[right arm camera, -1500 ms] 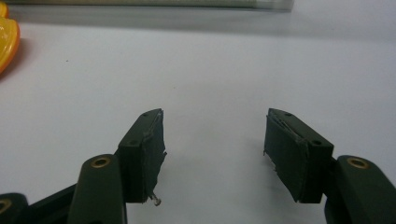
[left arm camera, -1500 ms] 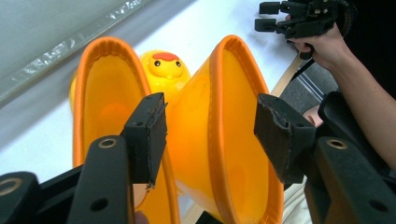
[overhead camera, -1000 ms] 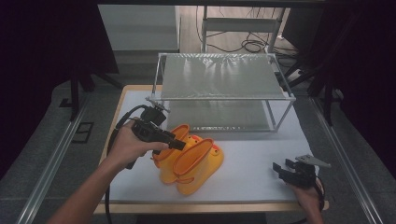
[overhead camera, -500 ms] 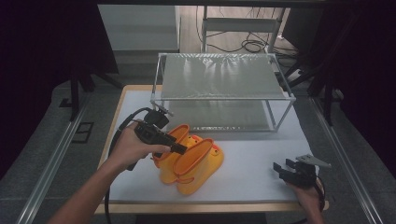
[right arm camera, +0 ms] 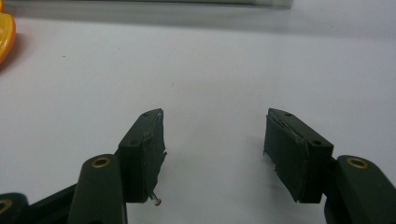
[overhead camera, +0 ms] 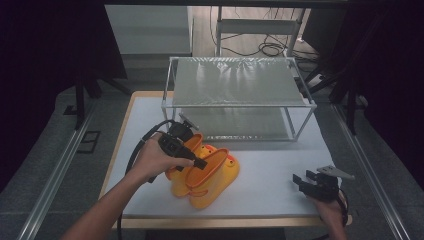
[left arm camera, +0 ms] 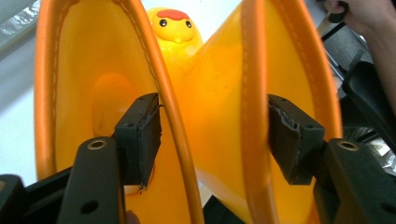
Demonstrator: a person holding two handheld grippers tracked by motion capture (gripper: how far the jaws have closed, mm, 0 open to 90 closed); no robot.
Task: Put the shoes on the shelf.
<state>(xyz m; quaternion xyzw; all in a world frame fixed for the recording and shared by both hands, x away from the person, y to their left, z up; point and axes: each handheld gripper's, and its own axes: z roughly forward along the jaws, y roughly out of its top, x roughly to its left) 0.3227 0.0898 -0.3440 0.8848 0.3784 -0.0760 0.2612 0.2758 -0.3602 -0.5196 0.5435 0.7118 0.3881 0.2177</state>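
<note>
White table [overhead camera: 270, 180]: wire rack [overhead camera: 237, 95] behind boots [overhead camera: 205, 175]. Left gripper [overhead camera: 199, 163] jaws spread astride boot rims; right gripper [overhead camera: 305, 183] jaws spread, empty.

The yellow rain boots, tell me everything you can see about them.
The yellow rain boots are a small pair in glossy rubber or plastic, lying together on the white table in front of the wire shelf. Their orange-rimmed openings face the left gripper, whose open jaws straddle the two adjoining walls, one jaw inside each boot. One toe carries a chick face with black eyes and a red comb. The right gripper sits apart, open.
</note>
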